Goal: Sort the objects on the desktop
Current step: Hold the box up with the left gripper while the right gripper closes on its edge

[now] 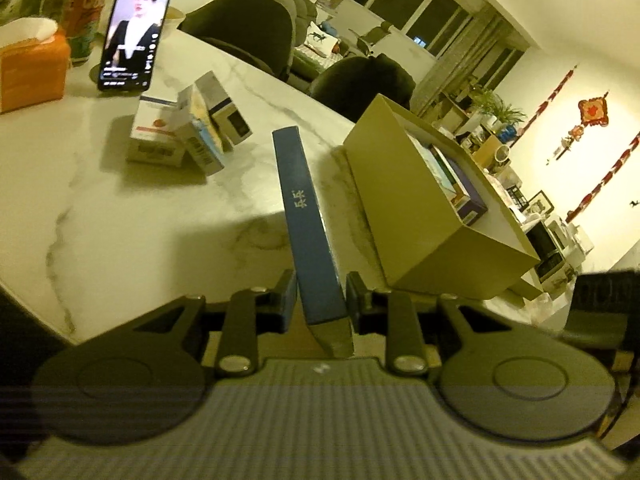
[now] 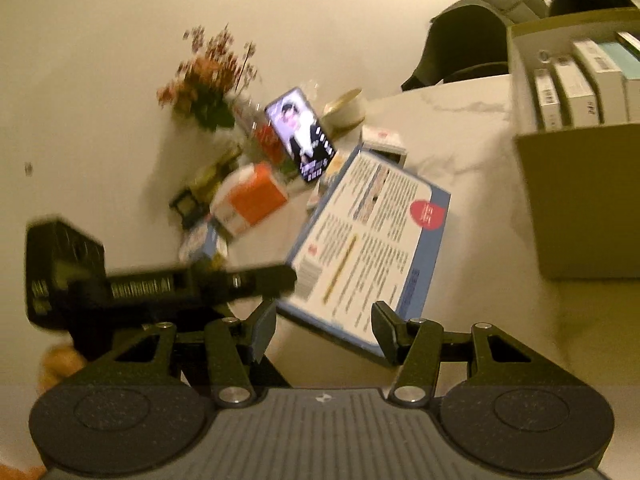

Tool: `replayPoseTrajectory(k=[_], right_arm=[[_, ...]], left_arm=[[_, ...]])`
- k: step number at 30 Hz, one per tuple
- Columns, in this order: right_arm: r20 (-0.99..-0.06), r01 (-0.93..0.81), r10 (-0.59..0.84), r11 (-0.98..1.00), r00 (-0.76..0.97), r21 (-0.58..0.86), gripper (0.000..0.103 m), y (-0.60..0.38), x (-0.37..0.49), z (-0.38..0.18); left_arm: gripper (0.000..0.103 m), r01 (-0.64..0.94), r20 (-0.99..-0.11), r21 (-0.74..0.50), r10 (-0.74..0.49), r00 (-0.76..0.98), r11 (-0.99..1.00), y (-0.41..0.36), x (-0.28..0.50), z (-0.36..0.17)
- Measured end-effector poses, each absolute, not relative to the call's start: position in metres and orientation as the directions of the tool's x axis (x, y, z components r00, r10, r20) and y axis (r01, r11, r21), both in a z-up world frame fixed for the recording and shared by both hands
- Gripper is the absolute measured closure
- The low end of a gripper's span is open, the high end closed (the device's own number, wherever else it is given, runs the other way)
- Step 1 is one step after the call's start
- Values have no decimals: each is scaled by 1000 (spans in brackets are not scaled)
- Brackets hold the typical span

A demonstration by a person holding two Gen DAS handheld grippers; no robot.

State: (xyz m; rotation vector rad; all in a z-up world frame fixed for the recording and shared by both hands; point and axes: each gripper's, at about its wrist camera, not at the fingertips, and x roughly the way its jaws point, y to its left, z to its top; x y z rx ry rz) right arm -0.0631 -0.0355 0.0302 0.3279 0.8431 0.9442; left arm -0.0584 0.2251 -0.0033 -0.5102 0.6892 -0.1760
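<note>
**Left gripper carries a flat blue box toward the open carton**

Left gripper is clamped narrowly on the near end of a thin flat blue box, held on edge. Its long axis runs straight away from the gripper, above the white marble table. The open tan carton, already holding upright boxes, sits just right of the blue box, very near it. Three small medicine boxes wait far left, near a propped phone. Right gripper stands half open and appears to hold nothing, with the blue box's printed face beyond it and the carton to its far right. Likely next move: swing the box right, into the carton.
</note>
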Motion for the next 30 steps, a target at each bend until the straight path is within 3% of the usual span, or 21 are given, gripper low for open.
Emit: replayPoseTrajectory(k=[10,23,30], right_arm=[[-529,-479,757,653,384,587,46,-32,-20,50],[-584,-536,708,695,396,479,47,-7,-7,58],[-620,-551,681,712,390,435,55,-1,-1,57]], left_arm=[[77,73,-542,-495,-373,753,866,200,-47,9],[74,140,-521,-506,-431,737,851,183,-40,13],[58,160,-500,-520,-451,740,839,185,-40,14]])
